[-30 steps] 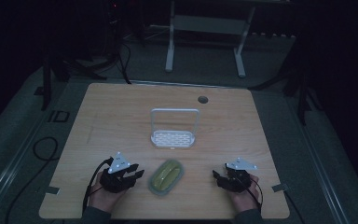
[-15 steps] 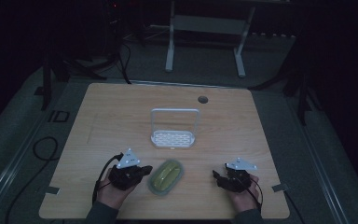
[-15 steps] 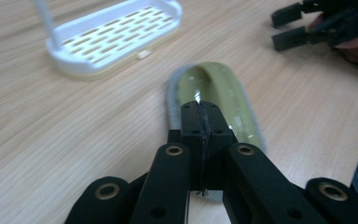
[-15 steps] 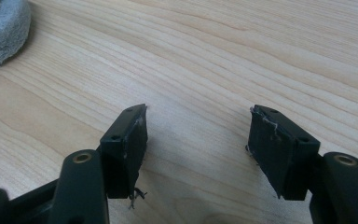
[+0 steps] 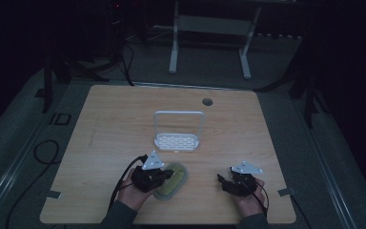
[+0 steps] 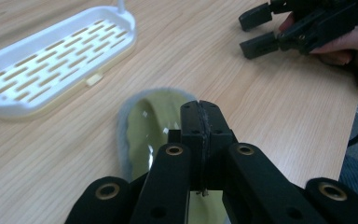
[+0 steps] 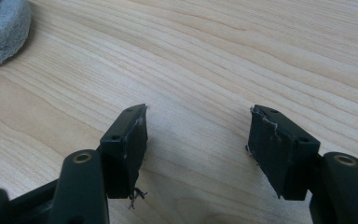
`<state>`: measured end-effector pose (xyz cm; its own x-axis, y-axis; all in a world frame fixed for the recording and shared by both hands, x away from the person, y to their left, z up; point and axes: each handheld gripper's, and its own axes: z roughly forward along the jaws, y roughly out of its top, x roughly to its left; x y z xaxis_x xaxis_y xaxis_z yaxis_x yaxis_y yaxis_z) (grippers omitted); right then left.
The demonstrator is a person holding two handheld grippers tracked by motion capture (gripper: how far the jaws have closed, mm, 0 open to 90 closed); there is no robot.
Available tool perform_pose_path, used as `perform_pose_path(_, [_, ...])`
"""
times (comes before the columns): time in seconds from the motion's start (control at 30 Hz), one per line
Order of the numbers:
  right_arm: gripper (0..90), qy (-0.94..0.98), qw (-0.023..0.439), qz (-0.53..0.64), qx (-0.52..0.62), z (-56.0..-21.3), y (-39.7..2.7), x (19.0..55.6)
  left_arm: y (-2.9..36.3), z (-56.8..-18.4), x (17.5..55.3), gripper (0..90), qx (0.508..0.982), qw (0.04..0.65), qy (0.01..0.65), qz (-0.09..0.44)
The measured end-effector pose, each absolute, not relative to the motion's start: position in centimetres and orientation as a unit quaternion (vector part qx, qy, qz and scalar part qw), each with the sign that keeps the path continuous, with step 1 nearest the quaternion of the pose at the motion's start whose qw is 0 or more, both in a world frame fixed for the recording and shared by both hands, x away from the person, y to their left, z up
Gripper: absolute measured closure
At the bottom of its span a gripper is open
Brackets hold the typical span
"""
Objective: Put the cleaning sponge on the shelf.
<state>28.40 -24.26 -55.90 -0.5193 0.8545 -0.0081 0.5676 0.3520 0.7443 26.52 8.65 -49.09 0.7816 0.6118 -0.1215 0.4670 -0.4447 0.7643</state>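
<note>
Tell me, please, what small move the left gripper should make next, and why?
Probably open the left gripper and lower it around the sponge's near rim. Its fingers meet flush above the sponge with nothing visible between them, and the sponge lies flat on the table.
</note>
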Motion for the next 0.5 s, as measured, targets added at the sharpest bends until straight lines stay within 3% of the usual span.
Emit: perform_pose_path(0.5, [36.8, 0.797, 0.203, 0.353, 0.446, -55.9, -24.3, 28.4, 6.1, -50.2, 27.9, 89.7, 0.856, 0.407, 0.310, 0.066])
